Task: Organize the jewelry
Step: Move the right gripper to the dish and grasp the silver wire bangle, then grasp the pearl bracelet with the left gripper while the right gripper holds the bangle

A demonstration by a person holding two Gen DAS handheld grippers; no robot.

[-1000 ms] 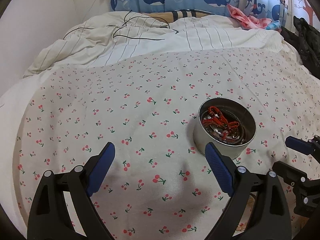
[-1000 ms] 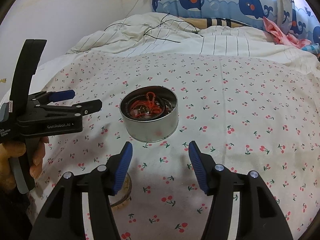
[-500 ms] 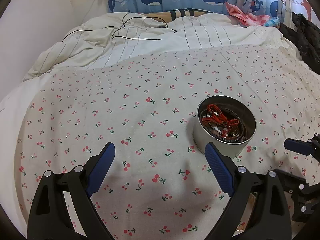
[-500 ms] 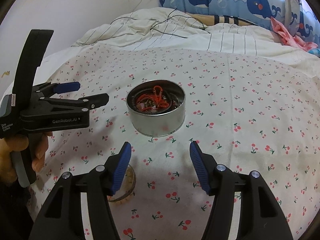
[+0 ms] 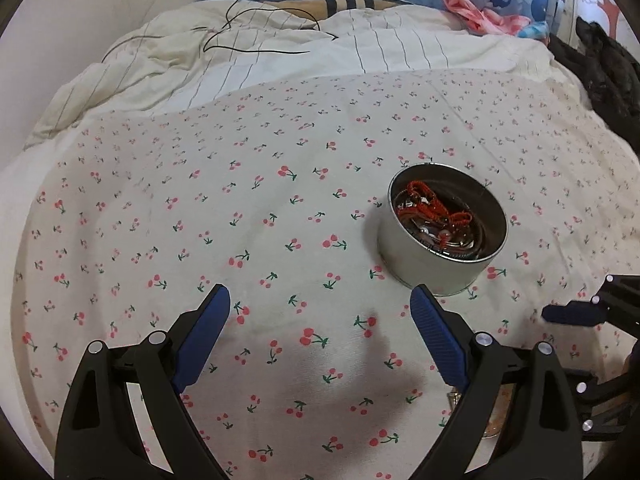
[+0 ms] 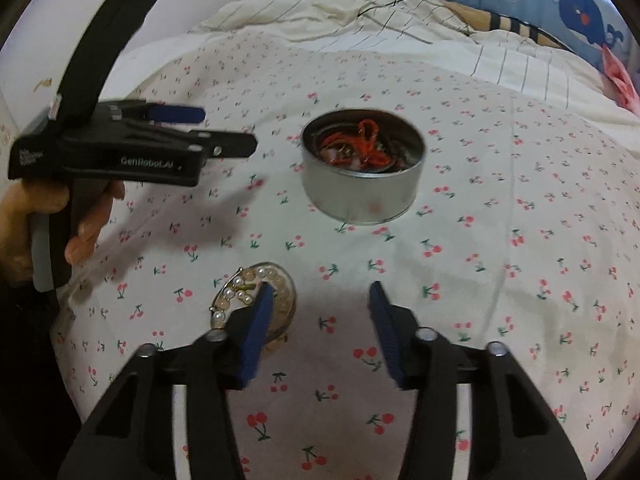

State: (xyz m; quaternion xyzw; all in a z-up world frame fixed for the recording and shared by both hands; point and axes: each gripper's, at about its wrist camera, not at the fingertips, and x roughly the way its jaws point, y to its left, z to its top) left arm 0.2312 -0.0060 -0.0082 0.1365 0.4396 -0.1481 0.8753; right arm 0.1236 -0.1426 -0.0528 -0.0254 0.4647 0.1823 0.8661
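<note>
Pearl bracelet [image 6: 256,300] lies flat on the cherry-print sheet [image 6: 480,240], its oval running toward the round tin [image 6: 362,178], partly under the spread, empty right gripper [image 6: 318,312]. Left gripper [image 5: 320,312] gapes wide, empty.

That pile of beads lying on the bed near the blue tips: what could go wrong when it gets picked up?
The pearl bracelet lies loose on the soft cherry-print sheet, partly hidden behind one finger of the open right gripper; a pinch might catch fabric, or only one strand, so it could slip. The metal tin already holds tangled red cord, so new pieces may snag. On the soft bed, a nudge from the open left gripper might tip the tin.
</note>
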